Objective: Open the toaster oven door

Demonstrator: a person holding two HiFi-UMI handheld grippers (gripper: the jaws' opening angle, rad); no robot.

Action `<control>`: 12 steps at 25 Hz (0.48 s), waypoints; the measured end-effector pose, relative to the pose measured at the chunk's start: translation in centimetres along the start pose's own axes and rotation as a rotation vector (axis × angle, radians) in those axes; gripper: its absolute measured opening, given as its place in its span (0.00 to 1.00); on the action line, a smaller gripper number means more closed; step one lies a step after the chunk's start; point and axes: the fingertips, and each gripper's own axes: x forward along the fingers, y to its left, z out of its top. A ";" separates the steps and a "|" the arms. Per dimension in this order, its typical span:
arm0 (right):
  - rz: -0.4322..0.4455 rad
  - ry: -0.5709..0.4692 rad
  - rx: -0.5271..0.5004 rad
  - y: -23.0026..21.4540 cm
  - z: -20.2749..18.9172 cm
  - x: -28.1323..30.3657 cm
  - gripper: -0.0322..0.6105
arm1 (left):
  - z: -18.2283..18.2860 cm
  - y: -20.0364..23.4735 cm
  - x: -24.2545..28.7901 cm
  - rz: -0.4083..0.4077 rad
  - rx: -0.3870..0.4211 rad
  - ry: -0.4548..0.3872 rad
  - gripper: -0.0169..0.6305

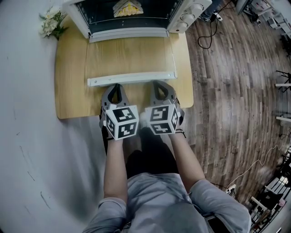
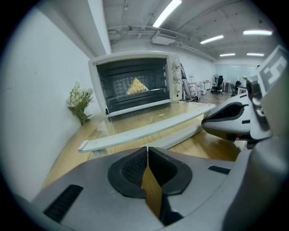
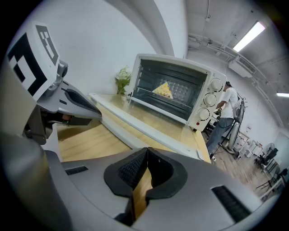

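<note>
The white toaster oven [image 1: 186, 18] stands at the far end of the wooden table [image 1: 72, 98]. Its glass door [image 1: 132, 57] lies folded down flat, with the white handle bar [image 1: 132, 78] nearest me. A yellow triangular piece of food [image 1: 127, 8] sits inside the oven. My left gripper [image 1: 116, 87] and right gripper [image 1: 160, 84] sit side by side just short of the handle bar, both shut with nothing between the pads. The left gripper view shows its jaws [image 2: 147, 150] closed below the door edge [image 2: 149, 128]. The right gripper [image 3: 147, 151] is likewise closed before the door [image 3: 149, 122].
A small bunch of white flowers [image 1: 52, 22] stands at the table's far left, by the white wall. Cables [image 1: 207, 38] trail on the wooden floor to the right. A person [image 3: 226, 113] stands beyond the oven in the right gripper view.
</note>
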 end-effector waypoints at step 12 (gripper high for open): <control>0.005 -0.046 0.075 -1.6 3.9 -5.8 0.05 | 4.3 0.2 -5.5 -0.022 -0.060 -0.071 0.04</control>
